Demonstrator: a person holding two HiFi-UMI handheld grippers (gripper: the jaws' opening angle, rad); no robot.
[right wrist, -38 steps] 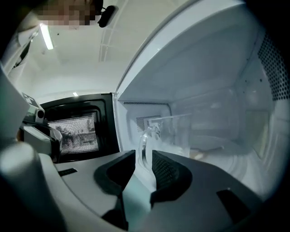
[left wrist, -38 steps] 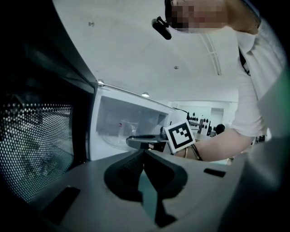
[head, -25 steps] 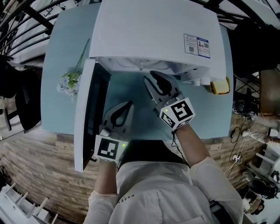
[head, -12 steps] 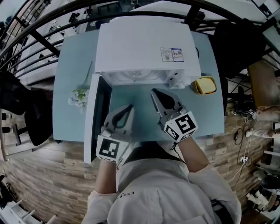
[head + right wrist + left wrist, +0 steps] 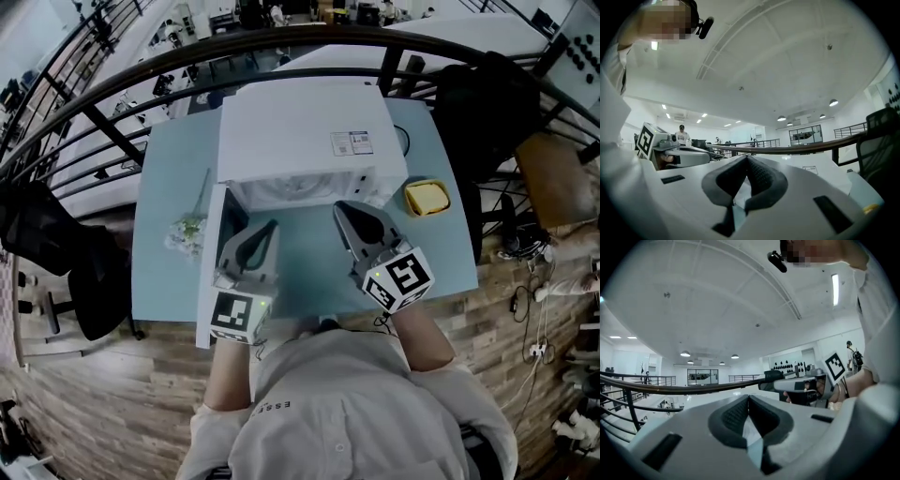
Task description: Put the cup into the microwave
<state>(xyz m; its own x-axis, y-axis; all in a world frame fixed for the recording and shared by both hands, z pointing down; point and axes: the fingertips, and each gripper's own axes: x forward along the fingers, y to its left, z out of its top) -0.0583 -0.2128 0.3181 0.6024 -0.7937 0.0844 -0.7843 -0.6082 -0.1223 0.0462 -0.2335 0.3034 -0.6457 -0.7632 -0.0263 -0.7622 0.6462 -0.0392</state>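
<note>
The white microwave (image 5: 300, 141) stands at the back of the light blue table (image 5: 441, 253), its door (image 5: 211, 281) swung open to the left. No cup shows in any view, and the oven's inside is hidden from above. My left gripper (image 5: 271, 227) hangs in front of the opening beside the door, shut and holding nothing. My right gripper (image 5: 345, 207) hovers just before the opening's right half, also shut with nothing in it. In the left gripper view the left gripper (image 5: 748, 397) has its jaws meeting; the right gripper (image 5: 746, 157) shows the same in its own view.
A yellow object (image 5: 427, 197) lies on the table right of the microwave. A small bunch of flowers (image 5: 187, 230) lies to the left of the door. A black chair (image 5: 56, 253) stands left of the table, and a dark railing (image 5: 141, 80) runs behind it.
Both grippers have drawn back from the microwave's opening toward the person; the right one was at its mouth. The head view has pulled up and away, showing more of the table.
</note>
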